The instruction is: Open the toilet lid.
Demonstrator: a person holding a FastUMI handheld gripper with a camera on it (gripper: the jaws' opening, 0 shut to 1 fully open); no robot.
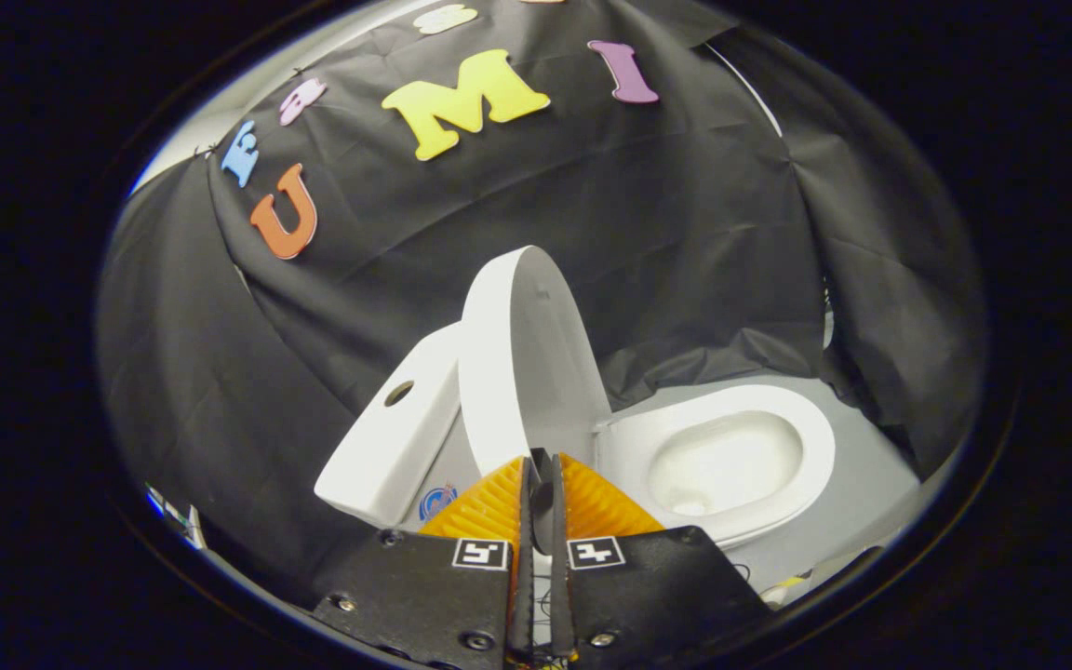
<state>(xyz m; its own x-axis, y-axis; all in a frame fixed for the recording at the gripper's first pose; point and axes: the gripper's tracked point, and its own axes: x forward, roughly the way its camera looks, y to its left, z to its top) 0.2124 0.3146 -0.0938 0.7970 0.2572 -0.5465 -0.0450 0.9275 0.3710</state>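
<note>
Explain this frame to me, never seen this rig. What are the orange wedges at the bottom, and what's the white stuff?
The camera rides on a hand-held two-finger gripper and looks forward along it. The orange ribbed wedges are its fingers, closed almost together with nothing between them. Just beyond them stands a white toilet: the lid is raised upright, leaning toward the tank, so the seat and bowl are exposed. Judging by that, the lid is already open. Black cloth behind is the booth wall.
</note>
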